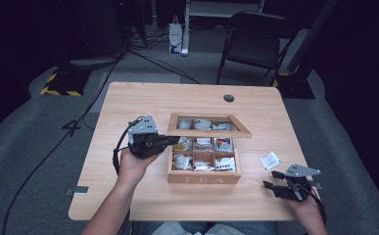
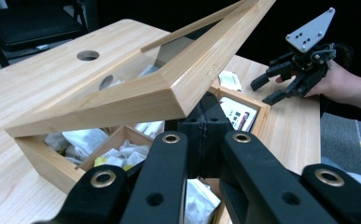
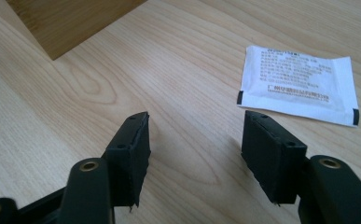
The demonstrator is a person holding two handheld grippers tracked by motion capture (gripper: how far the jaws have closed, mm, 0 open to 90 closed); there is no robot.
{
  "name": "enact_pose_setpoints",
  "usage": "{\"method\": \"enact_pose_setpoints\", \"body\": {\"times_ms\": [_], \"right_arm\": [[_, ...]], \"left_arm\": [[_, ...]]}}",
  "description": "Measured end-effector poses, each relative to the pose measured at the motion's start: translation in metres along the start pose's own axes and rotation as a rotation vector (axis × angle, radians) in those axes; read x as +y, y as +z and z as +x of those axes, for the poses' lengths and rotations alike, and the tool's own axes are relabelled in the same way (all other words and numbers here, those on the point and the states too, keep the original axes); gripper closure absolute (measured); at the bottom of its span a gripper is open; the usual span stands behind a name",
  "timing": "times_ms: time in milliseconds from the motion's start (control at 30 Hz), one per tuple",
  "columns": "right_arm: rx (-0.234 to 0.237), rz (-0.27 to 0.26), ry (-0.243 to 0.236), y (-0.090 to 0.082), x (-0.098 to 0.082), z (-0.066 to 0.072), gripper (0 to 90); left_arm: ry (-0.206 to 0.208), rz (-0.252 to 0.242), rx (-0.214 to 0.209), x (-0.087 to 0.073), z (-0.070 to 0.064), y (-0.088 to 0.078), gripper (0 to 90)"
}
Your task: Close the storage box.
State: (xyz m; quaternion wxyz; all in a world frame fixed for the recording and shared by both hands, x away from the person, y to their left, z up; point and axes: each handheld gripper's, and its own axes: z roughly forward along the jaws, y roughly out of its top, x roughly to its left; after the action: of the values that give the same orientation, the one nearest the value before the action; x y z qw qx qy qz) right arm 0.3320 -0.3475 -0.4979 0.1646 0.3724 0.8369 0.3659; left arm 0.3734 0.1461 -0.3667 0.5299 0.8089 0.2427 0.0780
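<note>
A wooden tea box [image 1: 204,178] marked TEA sits mid-table, with white tea bags [image 1: 201,164] in its compartments. Its glass-paned lid [image 1: 211,133] is raised and roughly level above the box. My left gripper [image 1: 173,140] is shut on the lid's left front corner. In the left gripper view the jaws [image 2: 205,122] clamp the lid frame [image 2: 169,88] from below, over the box [image 2: 43,161]. A loose white sachet [image 1: 270,160] lies on the table right of the box. My right gripper [image 1: 271,179] is open just in front of the sachet [image 3: 299,86], with nothing between its jaws [image 3: 194,140].
A round cable hole [image 1: 228,98] is at the table's far side. A black folding chair [image 1: 255,39] and a paper bag [image 1: 176,38] stand beyond the table. Cables run across the grey floor at left. The box corner [image 3: 71,23] is to the upper left in the right gripper view.
</note>
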Motion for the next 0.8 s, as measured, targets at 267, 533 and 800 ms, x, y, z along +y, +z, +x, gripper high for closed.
{"method": "enact_pose_setpoints", "body": {"times_ms": [267, 533, 800], "right_arm": [[0.017, -0.027, -0.012, 0.001, 0.007, 0.002, 41.9], [0.028, -0.04, -0.015, 0.002, 0.01, 0.003, 41.9], [0.036, -0.041, -0.021, 0.003, 0.013, 0.004, 42.0]], "left_arm": [[-0.012, 0.036, 0.003, -0.012, -0.007, 0.002, 89.8], [-0.036, 0.067, 0.014, -0.028, -0.009, 0.001, 89.8], [-0.058, 0.1, 0.017, -0.042, -0.008, 0.0, 89.5]]}}
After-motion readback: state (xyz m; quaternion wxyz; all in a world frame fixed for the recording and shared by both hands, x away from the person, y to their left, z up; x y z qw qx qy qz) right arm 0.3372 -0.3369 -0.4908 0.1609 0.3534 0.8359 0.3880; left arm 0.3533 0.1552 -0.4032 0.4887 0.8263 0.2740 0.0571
